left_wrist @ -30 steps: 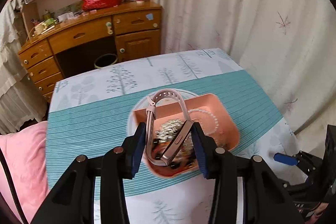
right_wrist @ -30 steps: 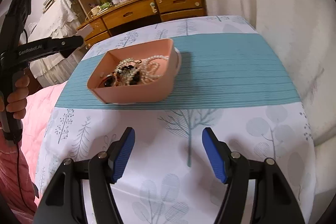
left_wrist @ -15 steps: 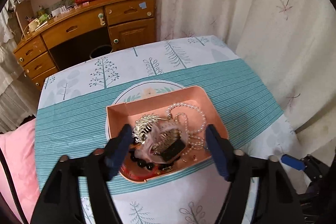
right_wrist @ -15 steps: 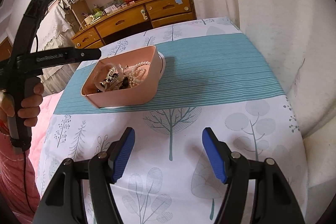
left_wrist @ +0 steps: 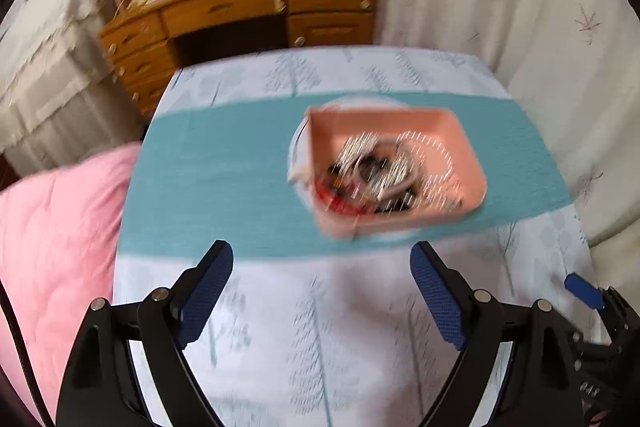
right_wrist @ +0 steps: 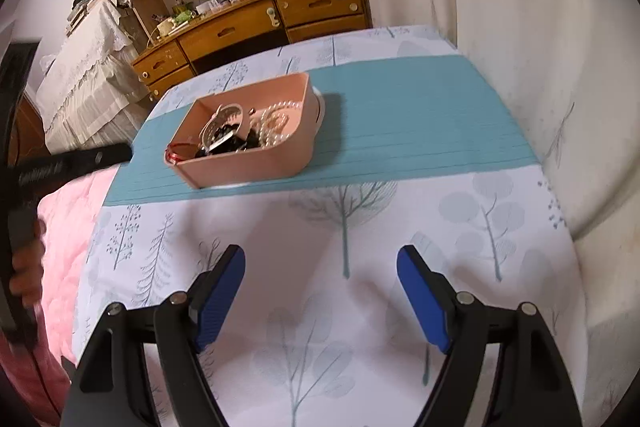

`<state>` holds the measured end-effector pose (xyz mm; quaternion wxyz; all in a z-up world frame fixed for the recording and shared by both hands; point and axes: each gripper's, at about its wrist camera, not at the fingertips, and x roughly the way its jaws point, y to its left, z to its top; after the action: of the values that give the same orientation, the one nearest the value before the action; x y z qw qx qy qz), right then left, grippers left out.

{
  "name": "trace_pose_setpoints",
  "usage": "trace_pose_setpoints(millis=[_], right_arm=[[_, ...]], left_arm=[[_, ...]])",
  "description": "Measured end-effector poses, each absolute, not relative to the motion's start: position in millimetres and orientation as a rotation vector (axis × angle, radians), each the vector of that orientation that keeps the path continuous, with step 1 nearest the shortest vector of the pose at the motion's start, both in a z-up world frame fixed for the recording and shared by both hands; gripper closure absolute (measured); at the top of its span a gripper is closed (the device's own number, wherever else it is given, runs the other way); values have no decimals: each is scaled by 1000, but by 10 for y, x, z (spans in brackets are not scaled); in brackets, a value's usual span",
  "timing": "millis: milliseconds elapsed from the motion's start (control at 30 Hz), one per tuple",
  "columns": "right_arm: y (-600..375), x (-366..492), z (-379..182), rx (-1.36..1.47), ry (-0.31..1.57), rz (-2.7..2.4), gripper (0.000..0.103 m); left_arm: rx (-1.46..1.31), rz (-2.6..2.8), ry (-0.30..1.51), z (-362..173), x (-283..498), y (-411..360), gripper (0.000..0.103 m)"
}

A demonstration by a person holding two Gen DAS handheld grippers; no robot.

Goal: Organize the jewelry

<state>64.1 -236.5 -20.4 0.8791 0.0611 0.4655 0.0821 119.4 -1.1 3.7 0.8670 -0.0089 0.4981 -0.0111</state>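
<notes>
Left gripper: jaws just widened, empty, near side of pink tray. Tray: jewelry inside, on teal band mid-tabletop; bare cloth around. Right gripper: jaws just spread, empty, nearer than tray.

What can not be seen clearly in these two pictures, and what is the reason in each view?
- Left wrist view: motion blur smears the jewelry in the pink tray; single pieces cannot be told apart.
- Right wrist view: the tray's near wall hides the bottom of the pile.
- Right wrist view: the left gripper is blurred and its fingers are cut off by the picture edge.
- Both views: items on the desk are too small to identify.
</notes>
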Motion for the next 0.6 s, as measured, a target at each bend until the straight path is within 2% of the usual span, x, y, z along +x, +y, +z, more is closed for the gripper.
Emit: trace_pose_setpoints(millis=[267, 300, 367, 400, 533, 600], right_arm=[[-2143, 452, -289, 147, 1076, 232, 24], [-2125, 426, -287, 135, 1078, 227, 24], [-2114, 371, -270, 121, 1077, 218, 24], [-2111, 350, -258, 120, 1074, 217, 23], [-2096, 248, -138, 115, 1032, 224, 10], [-2069, 213, -85, 87, 1014, 207, 8]], left_arm=[[-40, 30, 1069, -128, 610, 188, 10], [-35, 25, 1071, -139, 548, 202, 9], [-45, 31, 1076, -165, 415, 238, 1], [-52, 30, 1076, -172, 380, 245, 1], [-64, 27, 1097, -192, 219, 217, 1], [-70, 19, 1087, -166, 169, 177, 1]])
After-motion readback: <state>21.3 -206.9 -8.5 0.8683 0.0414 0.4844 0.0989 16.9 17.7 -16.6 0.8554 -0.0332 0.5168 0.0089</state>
